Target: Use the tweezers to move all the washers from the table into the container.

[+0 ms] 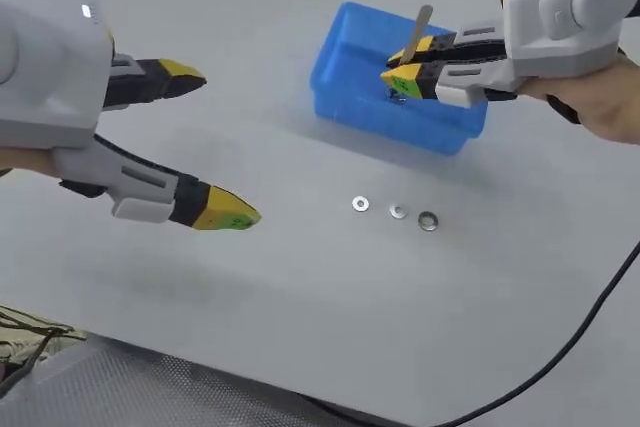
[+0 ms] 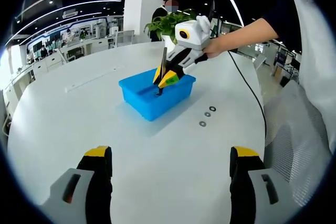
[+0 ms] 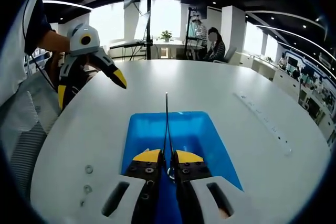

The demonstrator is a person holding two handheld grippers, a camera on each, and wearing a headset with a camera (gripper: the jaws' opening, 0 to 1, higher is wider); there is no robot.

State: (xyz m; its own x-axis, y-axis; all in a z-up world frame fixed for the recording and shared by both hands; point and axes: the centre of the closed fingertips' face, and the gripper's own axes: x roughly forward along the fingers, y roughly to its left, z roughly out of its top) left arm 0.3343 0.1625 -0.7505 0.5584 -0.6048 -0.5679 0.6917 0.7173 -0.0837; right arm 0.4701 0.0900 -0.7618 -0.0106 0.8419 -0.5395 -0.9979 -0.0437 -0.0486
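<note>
The right gripper (image 1: 405, 74), its jaws closed tight on a pair of slim metal tweezers (image 1: 418, 29), hung over the open blue plastic container (image 1: 380, 115). The tweezer tips pointed down inside it, and whether they carried a washer could not be made out. Three small silver ring washers (image 1: 398, 211) lay in a short row on the pale grey table (image 1: 300, 297), near the container's front wall and not yet moved. The left gripper (image 1: 220, 147) hovered wide open and empty, well apart from them. The likely risk lay in the pick-up. Thin, flat washers offer little edge on a smooth top, so an off-centre pinch could flick one away. A slackened hold could also let the tweezers twist or drop.
</note>
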